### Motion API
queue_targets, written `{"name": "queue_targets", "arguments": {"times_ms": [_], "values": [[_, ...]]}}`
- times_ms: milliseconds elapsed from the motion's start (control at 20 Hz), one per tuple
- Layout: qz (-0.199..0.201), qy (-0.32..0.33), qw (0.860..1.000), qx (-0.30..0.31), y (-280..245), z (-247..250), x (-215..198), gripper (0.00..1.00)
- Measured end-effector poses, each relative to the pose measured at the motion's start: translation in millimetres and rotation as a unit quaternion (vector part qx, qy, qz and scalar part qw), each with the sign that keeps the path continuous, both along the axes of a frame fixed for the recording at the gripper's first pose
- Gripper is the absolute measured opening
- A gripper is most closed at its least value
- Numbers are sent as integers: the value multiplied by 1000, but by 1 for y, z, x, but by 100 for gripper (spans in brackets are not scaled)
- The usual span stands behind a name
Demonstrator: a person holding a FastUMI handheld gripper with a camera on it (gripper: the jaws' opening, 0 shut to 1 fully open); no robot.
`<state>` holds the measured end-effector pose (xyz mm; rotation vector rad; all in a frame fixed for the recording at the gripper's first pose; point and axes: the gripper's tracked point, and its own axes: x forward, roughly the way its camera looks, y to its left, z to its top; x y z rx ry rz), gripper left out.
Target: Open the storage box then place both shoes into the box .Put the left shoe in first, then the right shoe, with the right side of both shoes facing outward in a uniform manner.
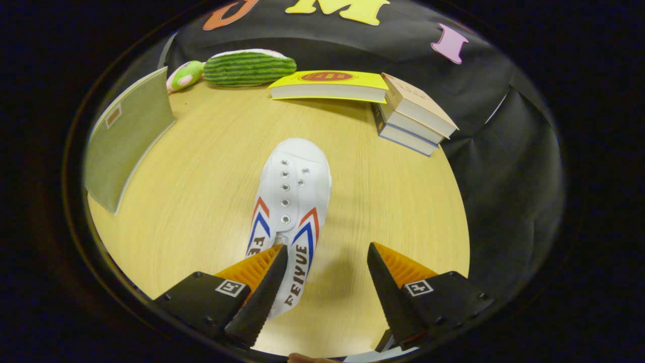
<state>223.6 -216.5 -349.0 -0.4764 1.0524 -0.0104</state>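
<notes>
Pale wood-grain worktop (201,201), round-looking through the lens, black cloth wall behind it.

White canvas shoe (292,201) lies mid-worktop, toe pointing far, heel toward the tongs (327,259). Metal eyelets run up its middle; no laces seen. Red and blue chevron stripes on both sides. Brown block lettering on the right flank reads "FEIYUE"; the left flank shows "FE", the rest hidden behind the left finger.

Tongs stand open, fingers wide apart, gripping nothing. Left finger overlaps the heel end of the shoe in the view; whether it touches cannot be told. Right finger is over bare worktop, well clear of the shoe. Each finger mount carries a small square black-and-white marker.

Left of the shoe, well apart: olive-green fabric storage box (128,136) with pale edging and a small label window, too small to tell more.

Far edge, against the cloth: striped green plush toy (249,66) shaped like a watermelon slice, a smaller green-and-pink plush piece (184,75) touching its left end. Right of it, a yellow book (330,84) with a red oval emblem, print unreadable. Its right end rests on a stack of three books (415,116) at far right; spine text too small to read.
</notes>
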Motion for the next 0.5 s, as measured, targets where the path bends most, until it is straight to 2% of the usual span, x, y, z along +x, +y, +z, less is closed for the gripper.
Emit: {"name": "queue_targets", "arguments": {"times_ms": [200, 300, 400, 500], "values": [[-1, 11, 1000, 19, 5, -7, -1, 90], [1, 22, 999, 33, 12, -12, -3, 81], [6, 27, 999, 42, 23, -14, -5, 61], [11, 14, 1000, 24, 22, -10, -2, 41]]}}
